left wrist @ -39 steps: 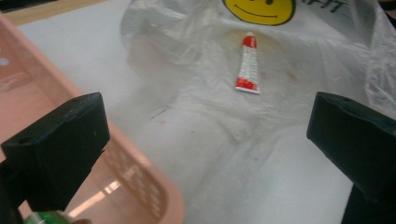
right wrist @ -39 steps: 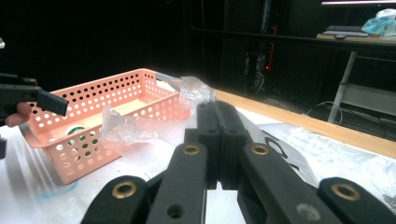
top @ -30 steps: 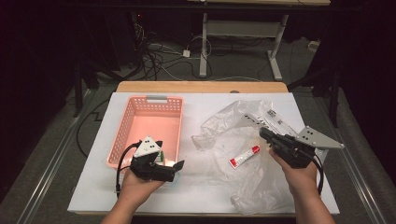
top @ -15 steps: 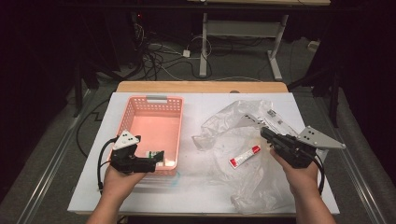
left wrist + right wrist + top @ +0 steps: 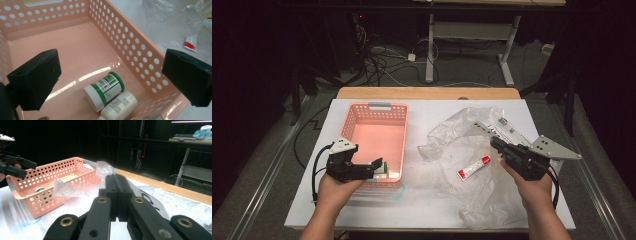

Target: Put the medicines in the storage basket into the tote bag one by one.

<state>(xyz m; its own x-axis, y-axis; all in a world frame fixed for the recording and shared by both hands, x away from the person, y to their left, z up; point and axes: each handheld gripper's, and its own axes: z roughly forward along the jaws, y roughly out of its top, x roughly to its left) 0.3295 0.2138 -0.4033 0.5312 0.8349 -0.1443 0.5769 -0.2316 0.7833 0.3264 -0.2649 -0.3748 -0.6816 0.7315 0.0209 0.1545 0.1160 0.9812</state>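
The pink basket (image 5: 377, 120) sat at nine o'clock on the white table (image 5: 432, 210), the crumpled clear bag (image 5: 462, 137) at three. The left gripper (image 5: 377, 167) hung released over the basket's near corner, above the green-capped bottle (image 5: 103, 90) and white bottle (image 5: 120, 105) lying touching inside. The drop looked done. Next would likely be the red-and-white tube (image 5: 473, 168), lying on the plastic beside the right gripper (image 5: 496, 145), which was clenched empty and must open first. The white bottle was cut off in the left gripper view; labels were unreadable.
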